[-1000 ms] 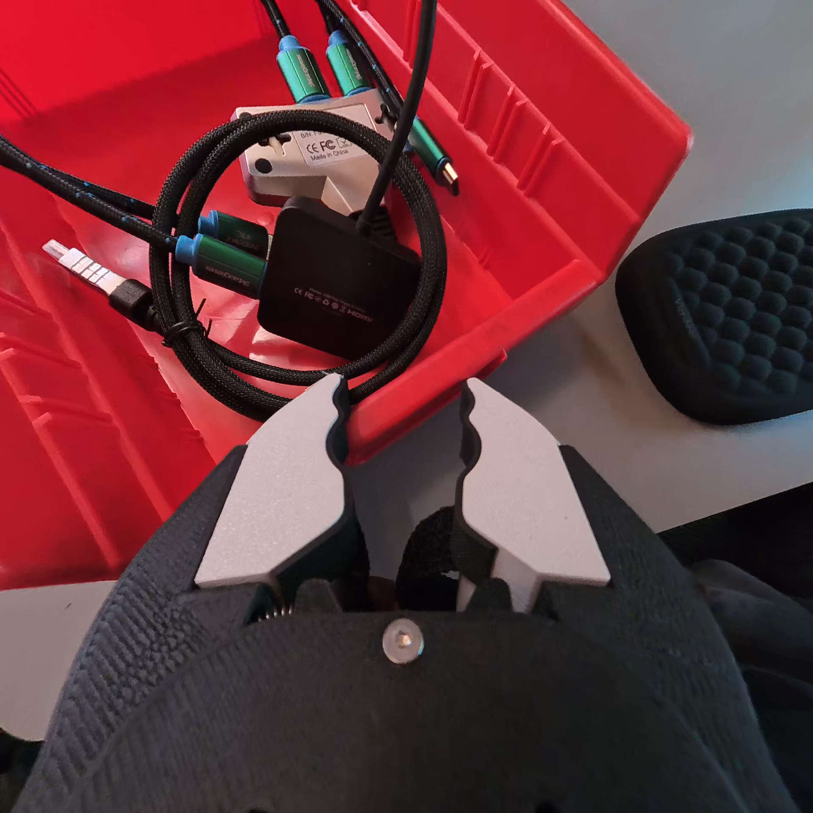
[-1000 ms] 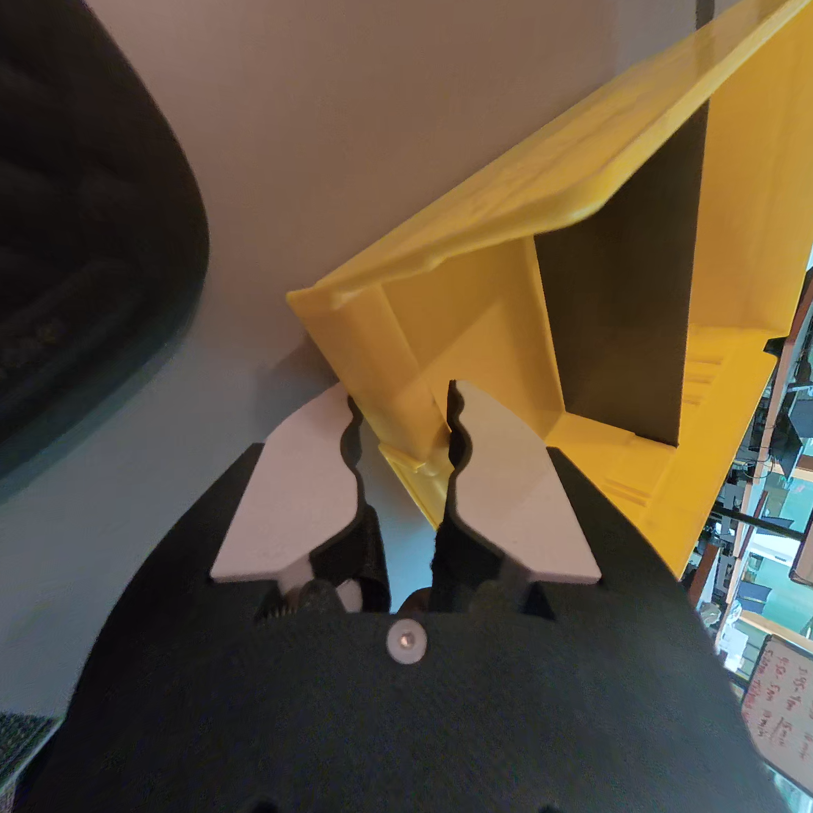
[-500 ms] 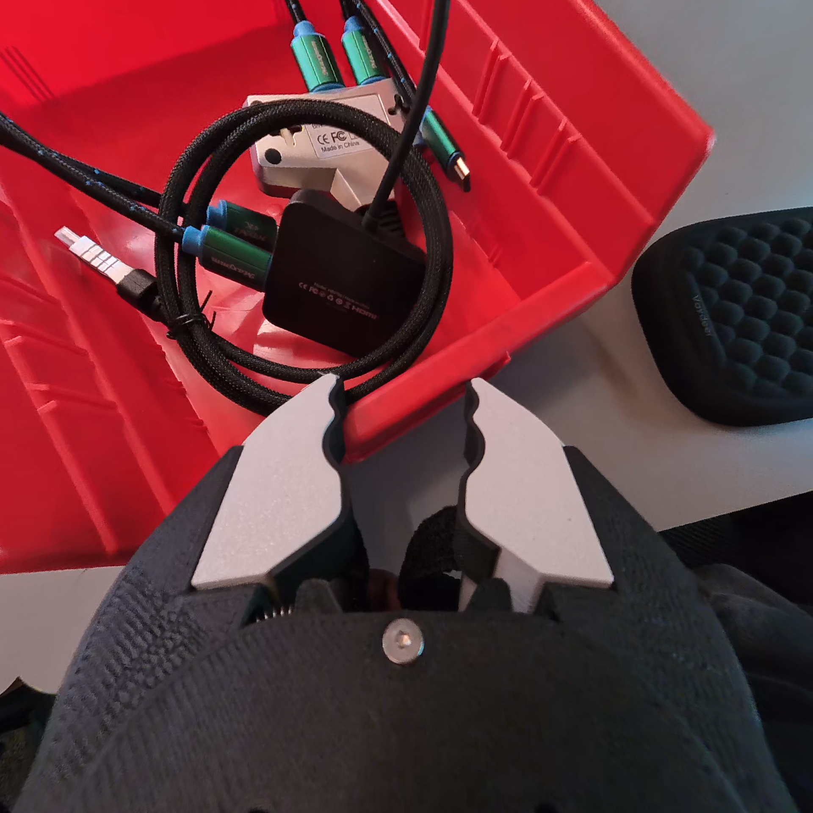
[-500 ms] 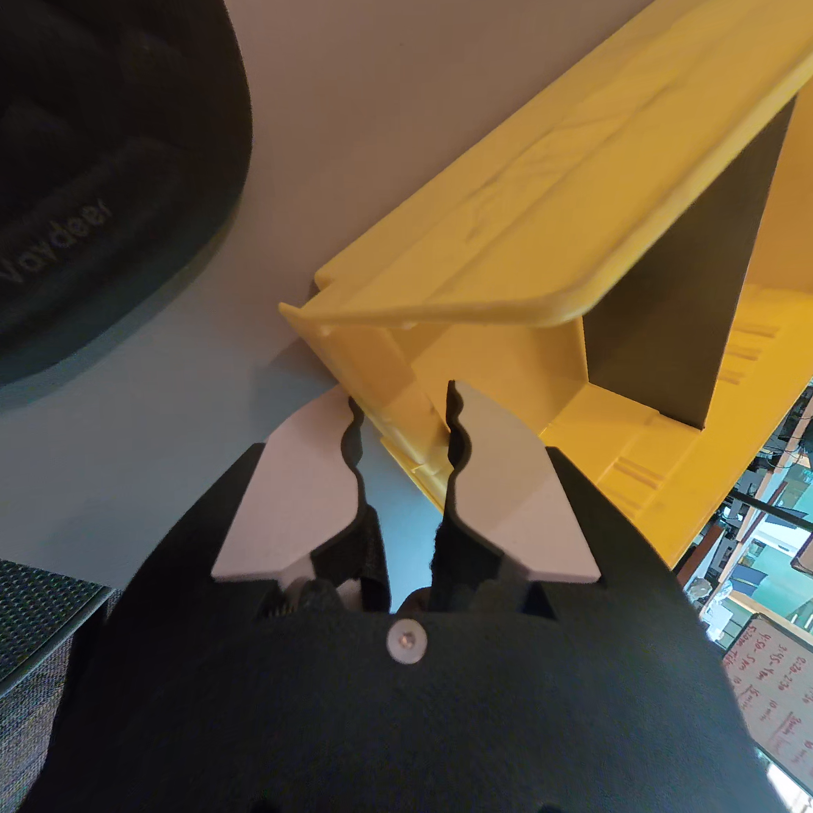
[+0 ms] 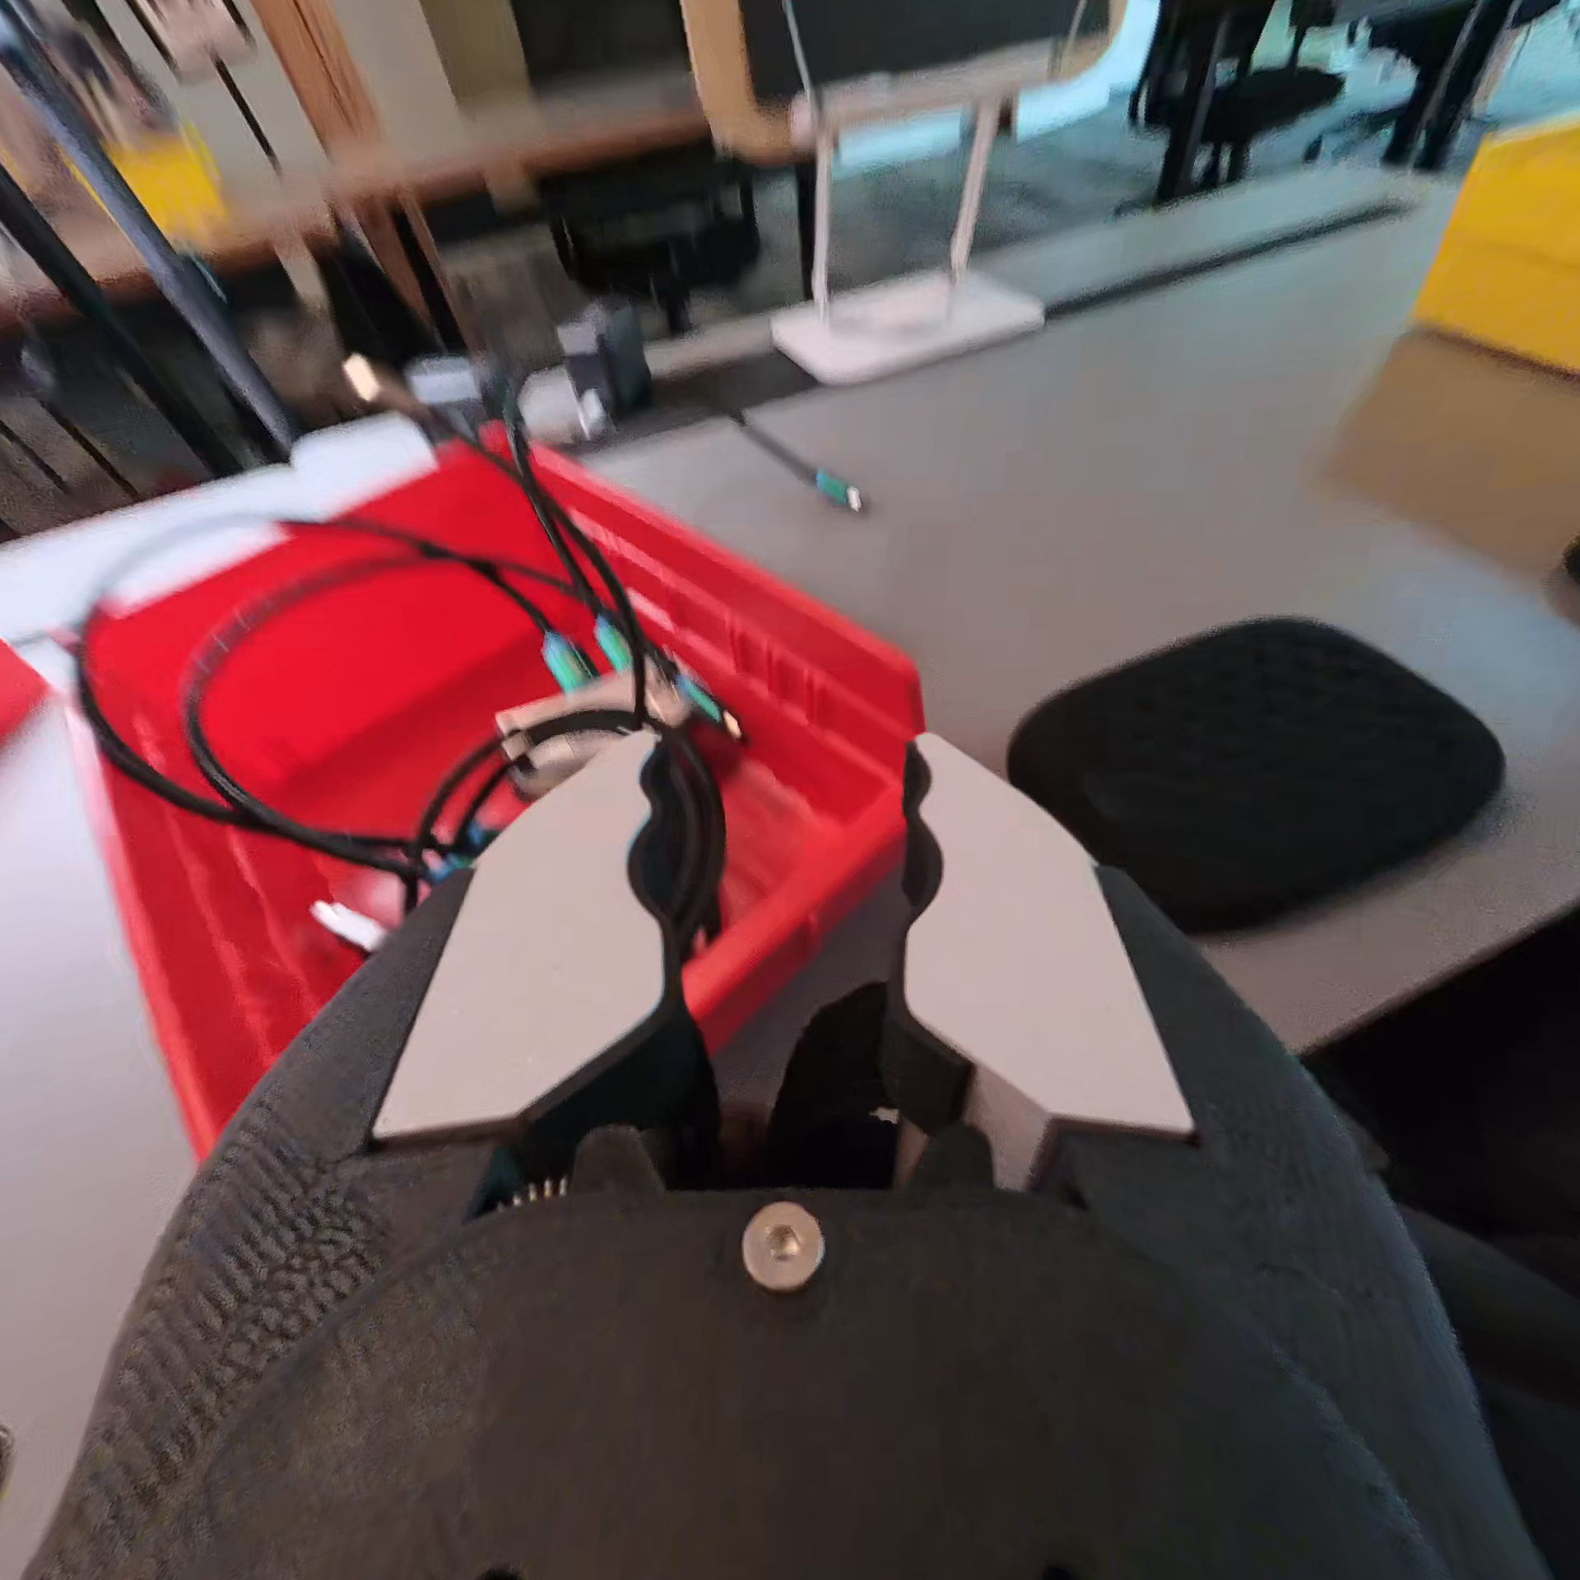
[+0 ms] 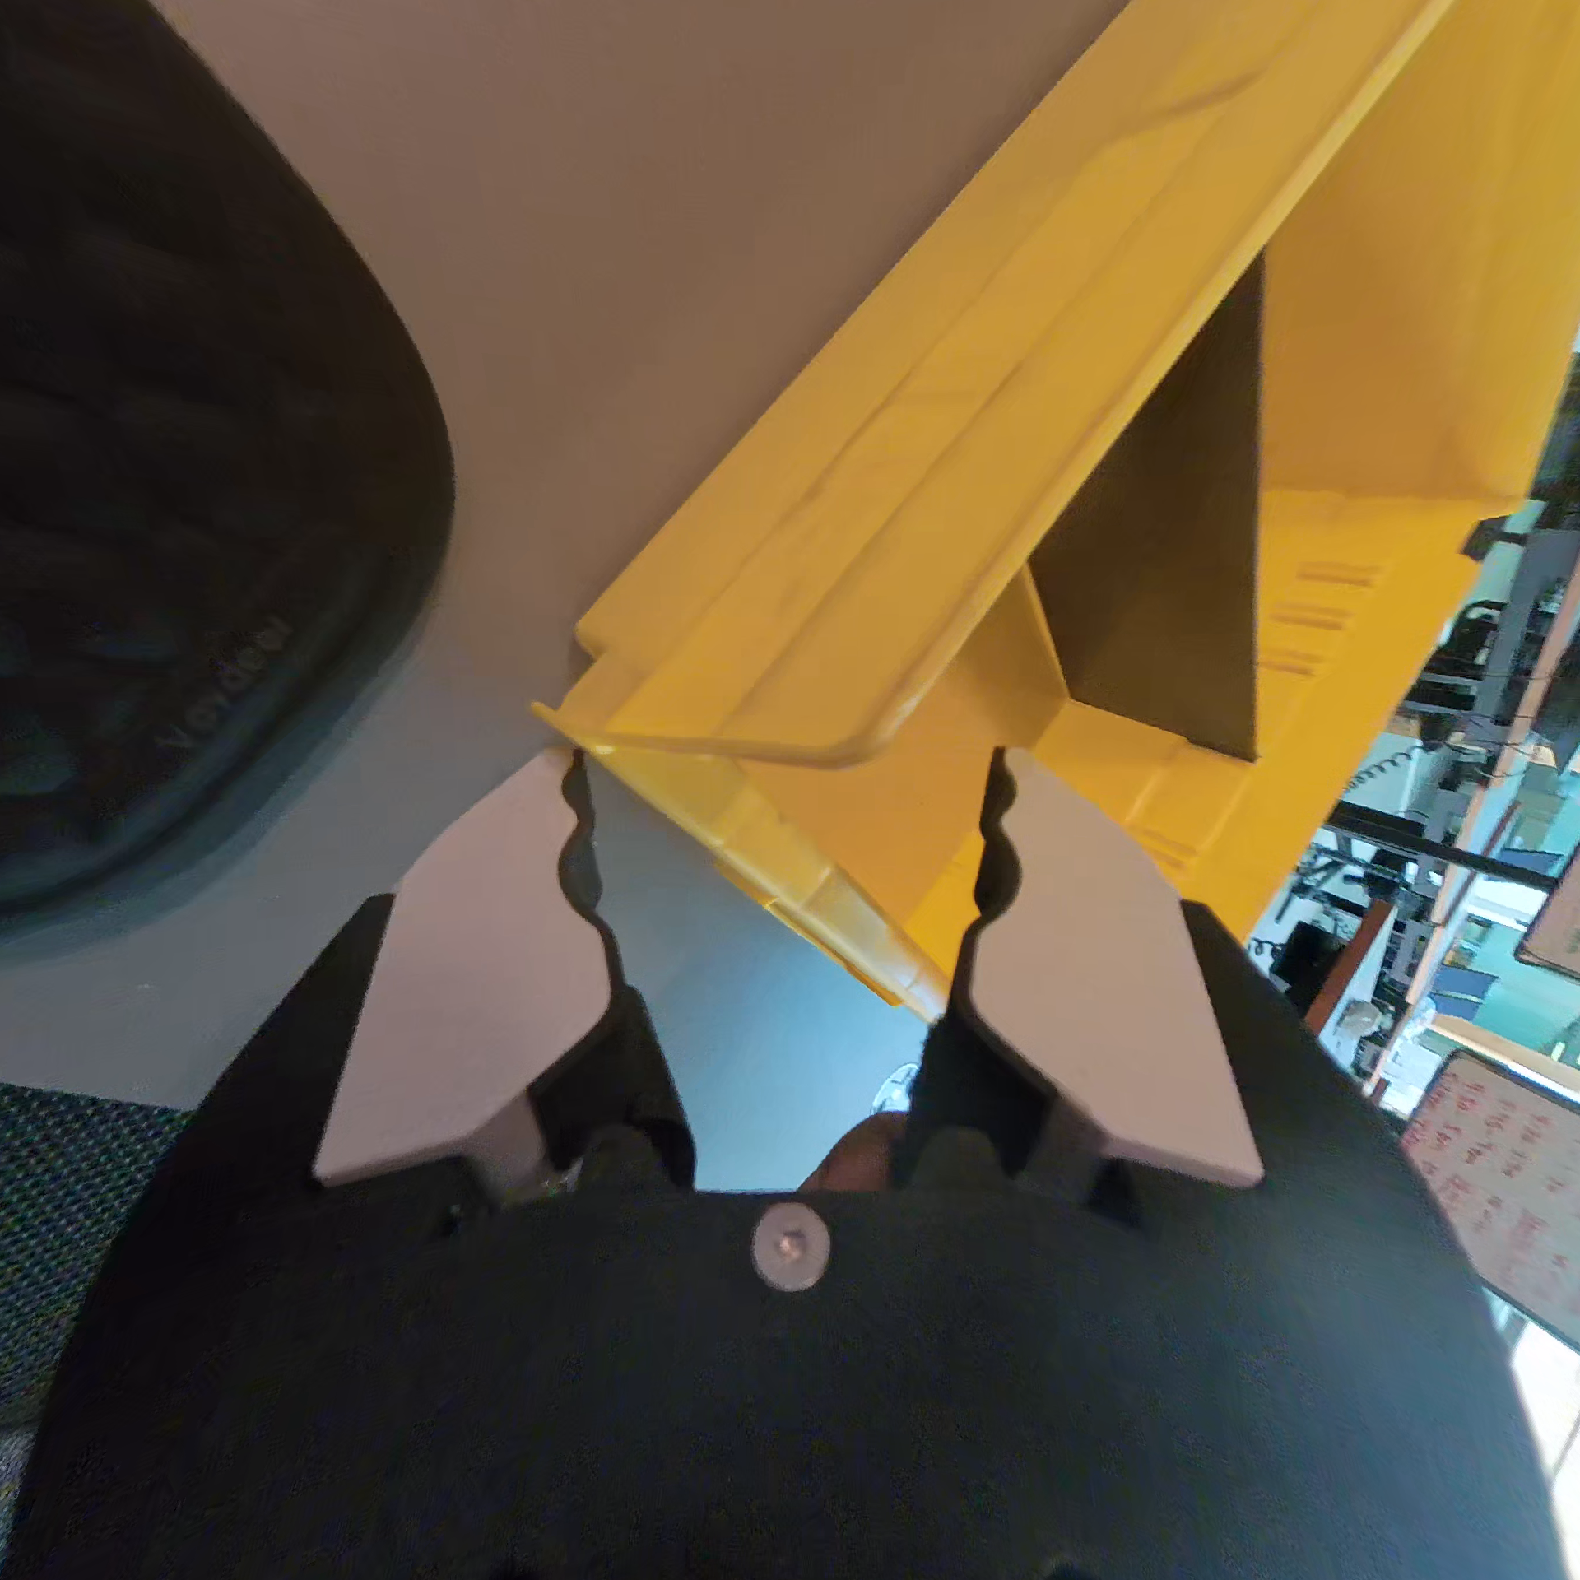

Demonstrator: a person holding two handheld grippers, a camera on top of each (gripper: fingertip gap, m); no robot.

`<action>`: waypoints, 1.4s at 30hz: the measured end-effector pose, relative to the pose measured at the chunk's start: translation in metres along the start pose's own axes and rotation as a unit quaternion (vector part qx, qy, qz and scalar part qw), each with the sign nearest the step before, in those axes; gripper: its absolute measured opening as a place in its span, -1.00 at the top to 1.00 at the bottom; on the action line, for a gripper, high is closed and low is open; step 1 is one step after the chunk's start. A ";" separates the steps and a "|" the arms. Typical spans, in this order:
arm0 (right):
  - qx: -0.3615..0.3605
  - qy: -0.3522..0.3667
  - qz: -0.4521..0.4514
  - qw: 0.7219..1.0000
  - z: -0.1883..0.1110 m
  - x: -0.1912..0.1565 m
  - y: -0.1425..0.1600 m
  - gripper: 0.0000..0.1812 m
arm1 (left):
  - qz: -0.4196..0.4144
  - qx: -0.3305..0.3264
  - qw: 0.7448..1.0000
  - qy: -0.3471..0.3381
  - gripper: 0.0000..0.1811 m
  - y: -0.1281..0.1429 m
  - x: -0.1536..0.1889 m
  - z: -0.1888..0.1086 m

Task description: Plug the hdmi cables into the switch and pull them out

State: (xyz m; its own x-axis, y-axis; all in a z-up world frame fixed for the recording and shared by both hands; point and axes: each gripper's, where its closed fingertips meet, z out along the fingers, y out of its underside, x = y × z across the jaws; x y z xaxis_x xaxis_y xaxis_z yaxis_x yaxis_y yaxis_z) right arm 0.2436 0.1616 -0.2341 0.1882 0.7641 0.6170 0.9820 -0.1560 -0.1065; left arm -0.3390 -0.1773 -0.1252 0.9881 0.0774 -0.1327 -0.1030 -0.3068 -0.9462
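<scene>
In the blurred left wrist view a red bin (image 5: 821, 684) holds black braided HDMI cables (image 5: 282, 821) with green plugs (image 5: 564, 663). Two green plugs sit at a silver switch (image 5: 547, 735), which is half hidden behind my left finger. The left gripper (image 5: 780, 761) is open. The bin's near wall passes between its jaws, with a cable loop by the left finger. In the right wrist view the right gripper (image 6: 785, 761) is wide open. The corner of a yellow bin (image 6: 940, 427) lies between its jaws, ungripped.
A black dimpled wrist pad (image 5: 1257, 778) lies right of the red bin and also shows in the right wrist view (image 6: 171, 427). A loose cable with a green plug (image 5: 834, 492) lies on the grey table. A white stand base (image 5: 906, 325) and the yellow bin (image 5: 1505, 256) stand farther back.
The right gripper has opened and let go of the yellow bin's corner wall. The left gripper has tilted up fast, so its view now shows the table and room beyond the red bin.
</scene>
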 end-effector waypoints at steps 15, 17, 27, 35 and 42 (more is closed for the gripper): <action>0.549 0.041 0.201 0.810 -0.147 0.032 -0.205 -0.61 | -0.148 0.518 0.836 -0.104 -0.21 -0.158 -0.031 -0.075; 0.557 0.028 0.171 0.813 -0.132 0.022 -0.237 -0.61 | -0.131 0.510 0.846 -0.090 -0.30 -0.167 -0.019 -0.061; 0.575 -0.136 0.235 0.772 -0.047 -0.025 -0.307 -0.61 | -0.040 0.384 0.905 -0.178 -0.37 -0.152 -0.021 -0.035; 0.672 -0.096 0.283 0.678 -0.088 0.006 -0.284 -0.61 | -0.109 0.430 0.868 -0.225 -0.11 -0.132 -0.051 -0.084; 0.688 -0.140 0.339 0.627 -0.099 0.020 -0.272 -0.61 | -0.064 0.154 0.961 -0.222 0.08 -0.057 -0.065 -0.008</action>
State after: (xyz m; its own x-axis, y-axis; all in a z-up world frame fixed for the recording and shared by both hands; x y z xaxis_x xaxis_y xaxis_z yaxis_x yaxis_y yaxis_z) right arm -0.0214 0.1570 -0.1157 0.3749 0.9242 -0.0732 -0.2771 0.0364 -0.9602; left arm -0.3965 -0.1721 -0.0603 0.8564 0.5132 -0.0568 -0.0798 0.0228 -0.9965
